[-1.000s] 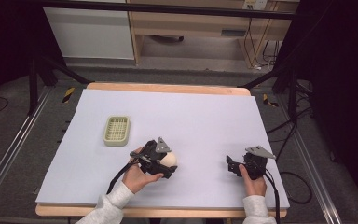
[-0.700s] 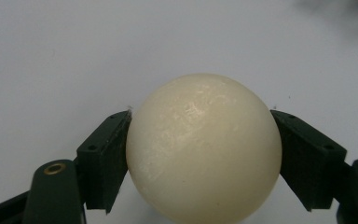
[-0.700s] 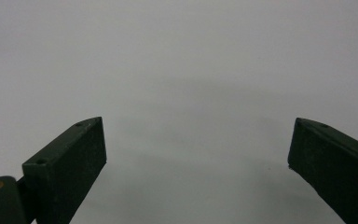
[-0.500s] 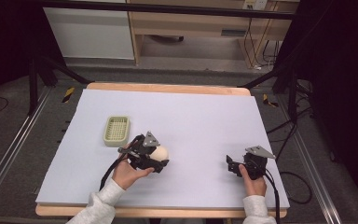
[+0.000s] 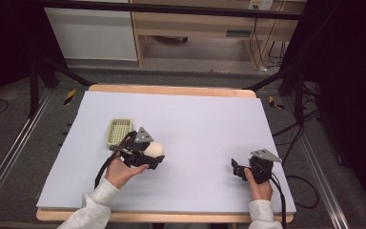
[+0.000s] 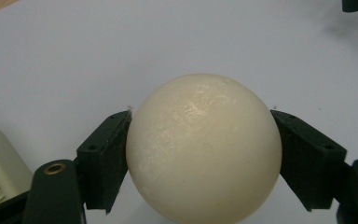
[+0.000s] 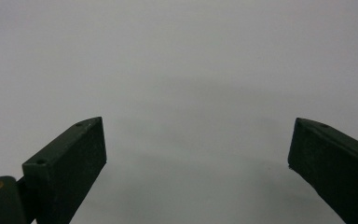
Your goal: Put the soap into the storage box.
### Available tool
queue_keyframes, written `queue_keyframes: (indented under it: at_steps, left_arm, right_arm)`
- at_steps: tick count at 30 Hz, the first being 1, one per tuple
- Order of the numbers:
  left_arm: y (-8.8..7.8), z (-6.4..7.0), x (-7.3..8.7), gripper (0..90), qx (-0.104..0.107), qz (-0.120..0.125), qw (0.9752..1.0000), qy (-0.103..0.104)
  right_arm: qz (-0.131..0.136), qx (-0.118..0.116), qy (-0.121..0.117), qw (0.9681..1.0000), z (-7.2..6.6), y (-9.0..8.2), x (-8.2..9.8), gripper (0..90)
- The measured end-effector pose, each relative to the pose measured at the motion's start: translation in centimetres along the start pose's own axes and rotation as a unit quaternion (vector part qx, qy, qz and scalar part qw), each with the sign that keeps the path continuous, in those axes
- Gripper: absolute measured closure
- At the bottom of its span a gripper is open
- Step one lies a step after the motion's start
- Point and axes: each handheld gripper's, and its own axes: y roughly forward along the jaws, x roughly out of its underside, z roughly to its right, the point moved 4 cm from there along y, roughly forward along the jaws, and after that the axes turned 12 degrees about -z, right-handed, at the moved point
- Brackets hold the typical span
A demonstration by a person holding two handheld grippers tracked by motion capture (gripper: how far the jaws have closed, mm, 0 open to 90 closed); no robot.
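— So, nearest the person, what does the right hand-held gripper (image 5: 238,169) do?
— It sits low near the surface's (image 5: 209,119) front right edge, jaws spread wide apart with nothing between them; its own view has just pale surface.
— And the left hand-held gripper (image 5: 153,155)?
— Farther in, left of centre, its jaws are clamped on a cream ball (image 5: 154,149), one jaw pressed against each side. The ball (image 6: 204,147) bulges between them, held above the surface.
— Anything beyond it?
— A pale green slotted basket (image 5: 118,131) lies just behind the left hand-held gripper, toward the far left.
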Motion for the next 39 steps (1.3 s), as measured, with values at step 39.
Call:
queue_keyframes:
  at_steps: [39]
  left_arm:
    - [-1.8,-6.6,1.4,23.7,-0.041,-0.006,0.9972,-0.062]
  right_arm:
    - [0.0,0.0,0.001,1.0,0.0,0.0,0.0,4.6]
